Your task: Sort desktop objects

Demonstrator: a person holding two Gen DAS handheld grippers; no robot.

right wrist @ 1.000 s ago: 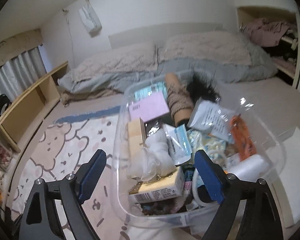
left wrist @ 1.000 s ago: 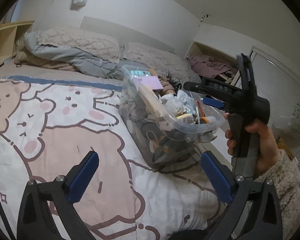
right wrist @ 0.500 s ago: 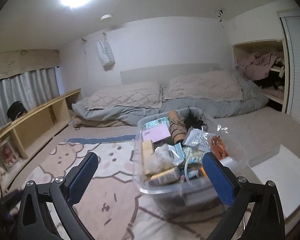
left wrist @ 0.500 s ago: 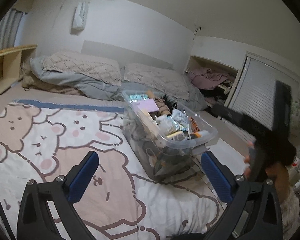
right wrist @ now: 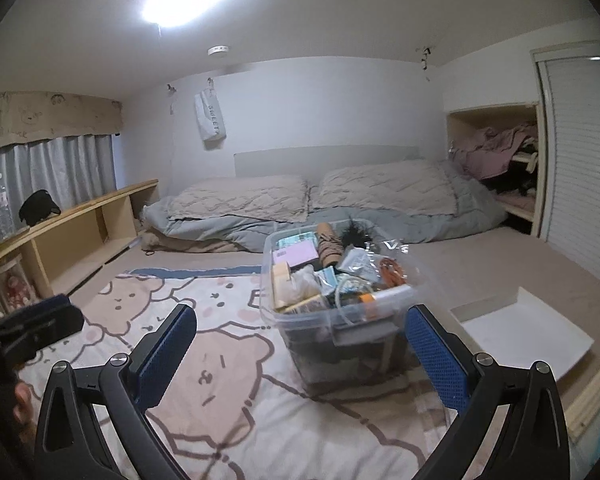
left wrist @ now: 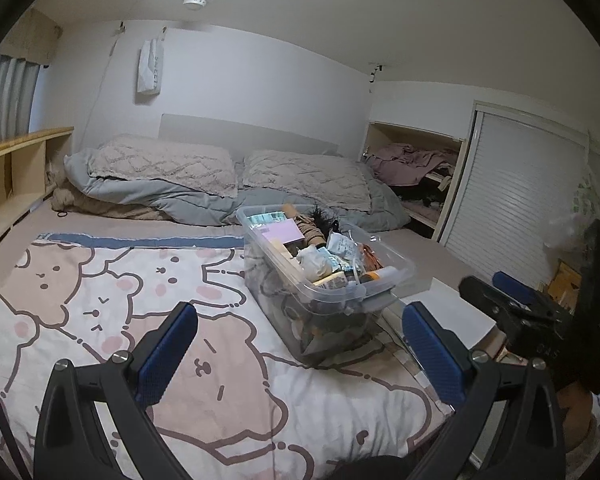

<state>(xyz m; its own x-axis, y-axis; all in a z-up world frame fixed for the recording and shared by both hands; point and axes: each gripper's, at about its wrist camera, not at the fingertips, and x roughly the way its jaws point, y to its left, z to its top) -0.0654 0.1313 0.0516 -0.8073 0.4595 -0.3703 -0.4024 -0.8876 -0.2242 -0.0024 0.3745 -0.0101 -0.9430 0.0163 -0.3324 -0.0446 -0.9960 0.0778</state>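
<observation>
Bear blanket (left wrist: 100,300): bin (left wrist: 324,280) beyond claws (left wrist: 300,344).

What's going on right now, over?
Left gripper and right gripper open, empty. Clear bin full, on bear blanket. Nothing in the way.

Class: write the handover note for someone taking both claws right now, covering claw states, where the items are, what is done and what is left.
Left claw: open, holding nothing, held above the bear-print blanket.
Right claw: open, holding nothing, facing the bin.
Clear plastic bin: on the blanket, full of mixed items, including a pink card and an orange cord.
White tray: right of the bin, nothing in it.
Done: nothing visibly sorted.
Left: probably everything in the bin.
</observation>
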